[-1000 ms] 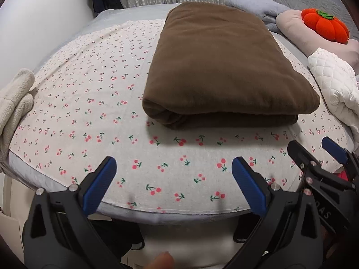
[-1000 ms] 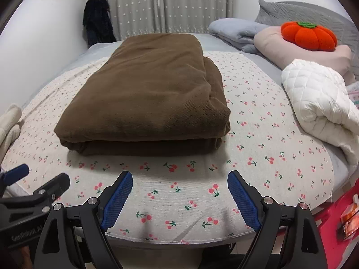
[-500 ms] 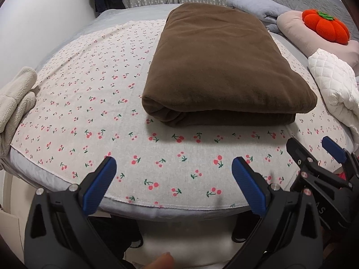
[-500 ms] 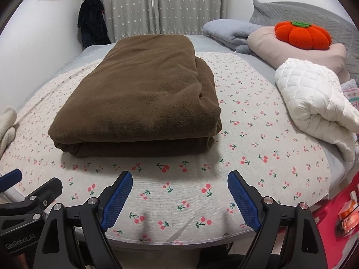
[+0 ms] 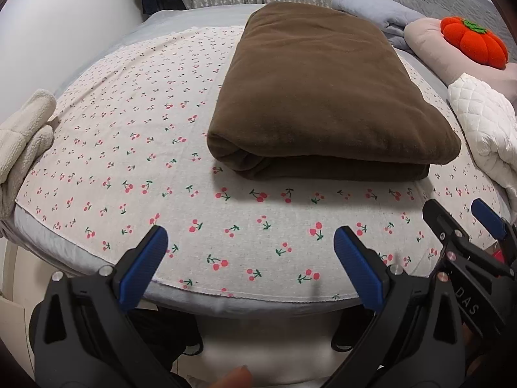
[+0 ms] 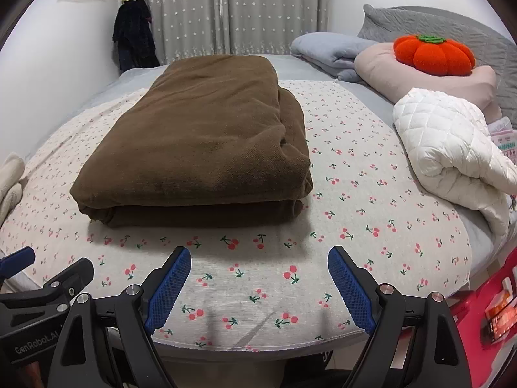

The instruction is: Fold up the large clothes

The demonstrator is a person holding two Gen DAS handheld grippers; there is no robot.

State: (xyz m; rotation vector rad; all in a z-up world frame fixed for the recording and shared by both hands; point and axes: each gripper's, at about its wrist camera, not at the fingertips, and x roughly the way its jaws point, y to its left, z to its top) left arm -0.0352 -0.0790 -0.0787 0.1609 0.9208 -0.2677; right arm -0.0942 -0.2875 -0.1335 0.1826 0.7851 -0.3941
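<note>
Grippers first: my left gripper (image 5: 248, 258) and right gripper (image 6: 258, 286) both hung wide open over the near edge of the bed, holding nothing. My thick brown fleece blanket (image 6: 200, 142) sat folded in a neat rectangle on the cherry-print cotton sheet (image 6: 355, 200), same spot as a second before, well clear of both sets of blue pads (image 5: 143, 263). Only real change was that both grippers had drifted back a touch, so more sheet showed up front. White quilted duvet (image 6: 449, 148) stayed bunched to the right, and an orange pumpkin cushion (image 6: 433, 54) sat on the pillows.
</note>
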